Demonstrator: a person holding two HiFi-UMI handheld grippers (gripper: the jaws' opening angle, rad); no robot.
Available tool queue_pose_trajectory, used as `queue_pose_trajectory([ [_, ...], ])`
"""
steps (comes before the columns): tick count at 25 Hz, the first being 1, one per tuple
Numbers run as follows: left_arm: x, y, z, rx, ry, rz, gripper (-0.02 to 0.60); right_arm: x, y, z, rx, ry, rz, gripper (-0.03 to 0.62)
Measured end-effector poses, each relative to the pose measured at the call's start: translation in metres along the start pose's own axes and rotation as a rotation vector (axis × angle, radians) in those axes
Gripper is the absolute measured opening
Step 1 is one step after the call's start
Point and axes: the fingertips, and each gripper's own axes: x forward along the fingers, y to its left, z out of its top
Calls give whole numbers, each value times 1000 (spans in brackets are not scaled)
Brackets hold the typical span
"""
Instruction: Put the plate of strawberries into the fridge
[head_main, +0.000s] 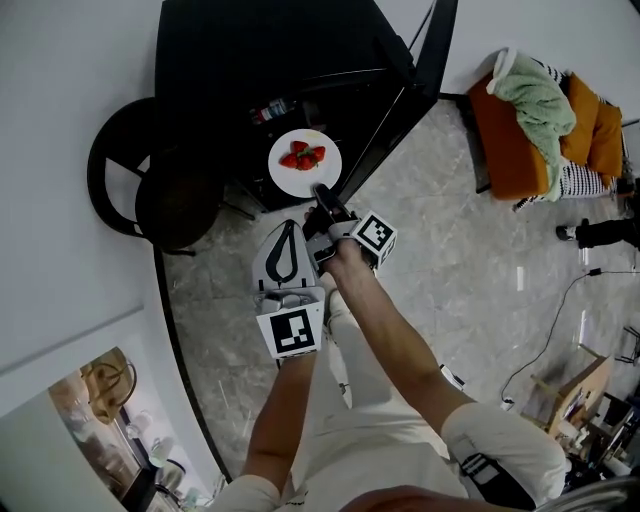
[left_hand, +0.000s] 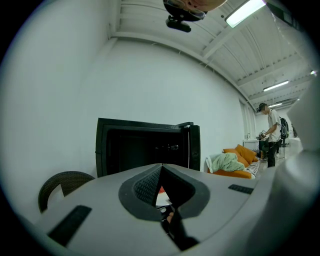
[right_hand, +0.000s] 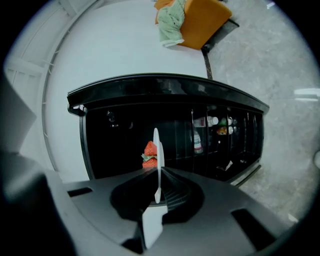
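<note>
A white plate (head_main: 292, 180) carrying a few red strawberries (head_main: 303, 156) hangs level in front of the open black fridge (head_main: 250, 60). My right gripper (head_main: 322, 195) is shut on the plate's near rim. In the right gripper view the plate (right_hand: 156, 150) shows edge-on between the jaws, with the strawberries (right_hand: 150, 152) to its left and the dark inside of the fridge (right_hand: 120, 145) behind. My left gripper (head_main: 283, 250) sits just below and left of the right one, shut and empty. In its own view the left gripper (left_hand: 161, 167) points at the fridge (left_hand: 140, 147).
The fridge door (head_main: 400, 110) stands open to the right, its shelves holding bottles (right_hand: 210, 125). A dark wicker chair (head_main: 150, 185) stands left of the fridge. An orange sofa with a green blanket (head_main: 530, 120) is at the right, and a person (left_hand: 272, 135) stands farther off.
</note>
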Motion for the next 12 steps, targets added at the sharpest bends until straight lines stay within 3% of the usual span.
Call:
queue_pose_trajectory([
  [12, 5, 3, -3, -11, -5, 9, 0, 33, -16, -3, -1, -32, 10, 25],
])
